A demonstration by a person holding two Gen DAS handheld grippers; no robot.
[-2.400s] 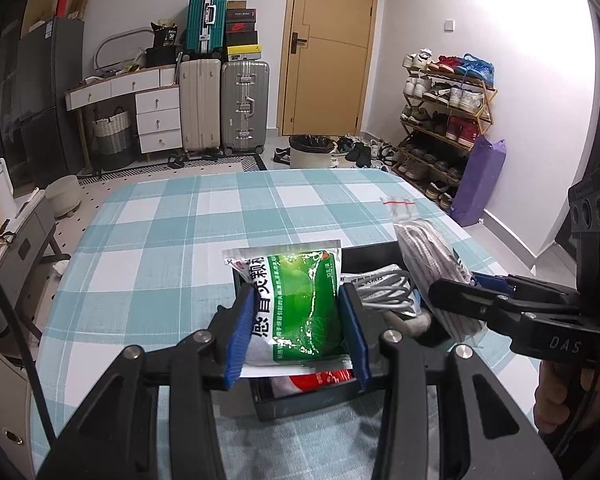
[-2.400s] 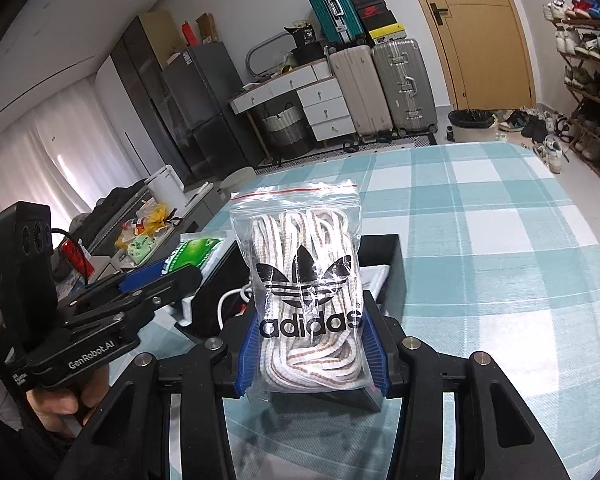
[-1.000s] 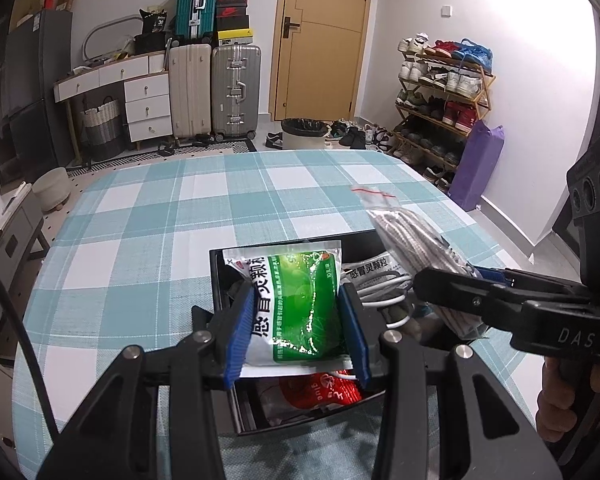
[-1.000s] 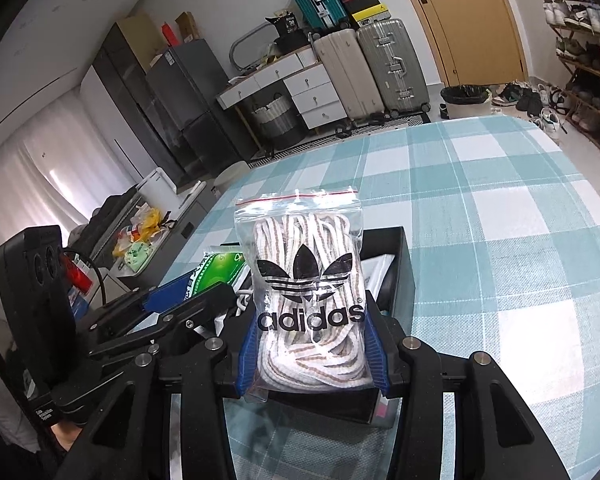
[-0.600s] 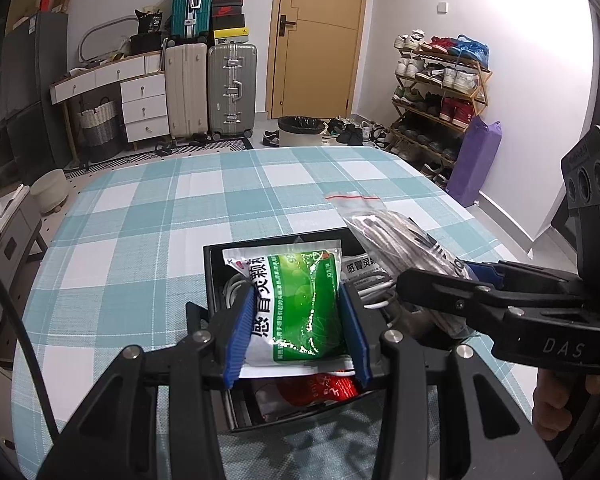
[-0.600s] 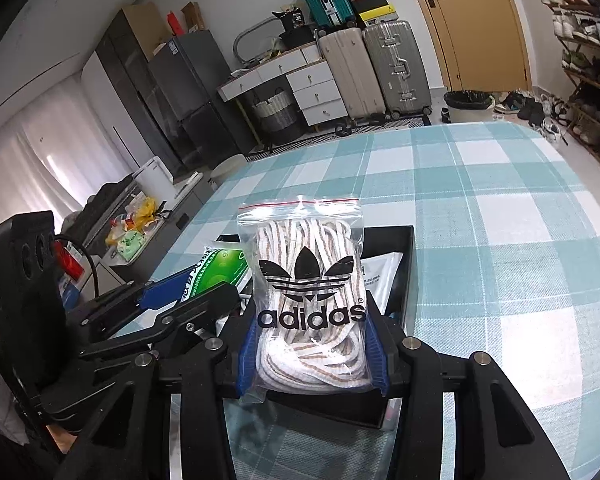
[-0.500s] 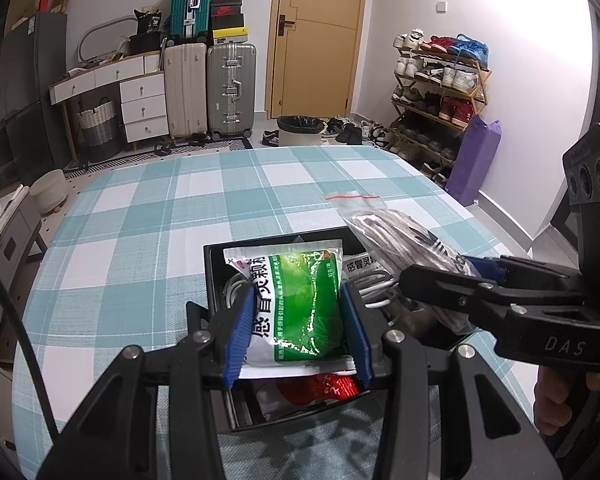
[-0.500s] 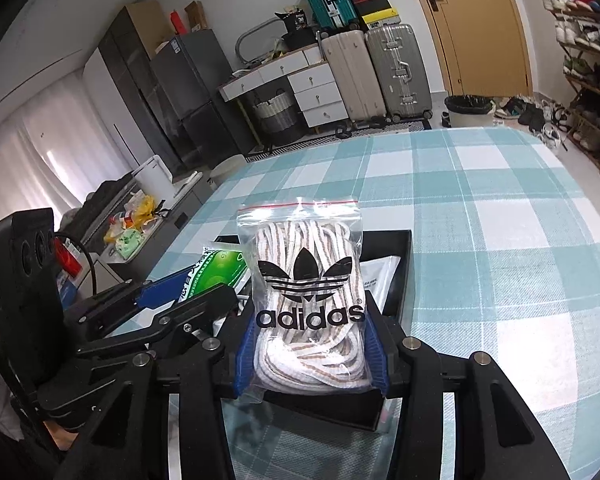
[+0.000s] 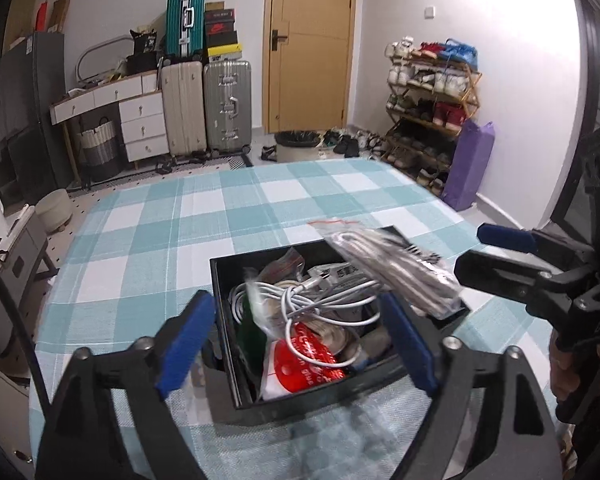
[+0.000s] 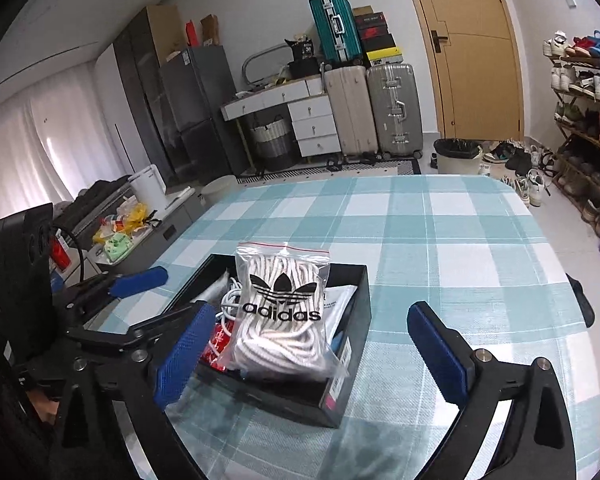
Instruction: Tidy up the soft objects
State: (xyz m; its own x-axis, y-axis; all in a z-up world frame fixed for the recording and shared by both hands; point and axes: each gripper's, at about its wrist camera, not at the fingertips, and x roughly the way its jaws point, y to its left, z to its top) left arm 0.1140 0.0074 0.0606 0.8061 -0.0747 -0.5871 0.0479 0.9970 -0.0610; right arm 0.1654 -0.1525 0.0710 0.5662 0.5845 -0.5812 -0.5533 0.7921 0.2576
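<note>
both grippers are letting go over the black box (image 10: 346, 396) – left gripper (image 9: 300, 344) and right gripper (image 10: 312, 352) jaws opening, nothing pinched – while the adidas lace bag (image 10: 282, 312) is settling onto the box's contents, leaving little visible to sort.

A table covered in teal-and-white checked cloth (image 10: 440, 240) carries one open black box (image 10: 352, 360) near its front edge

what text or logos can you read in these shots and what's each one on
"adidas", with the trefoil logo: clear zip bag of white laces in the black box.
"DAS": right gripper body, cut off at the edge.
White print on the red packet: too blurred.
Barcode sticker on the box: too small.
</note>
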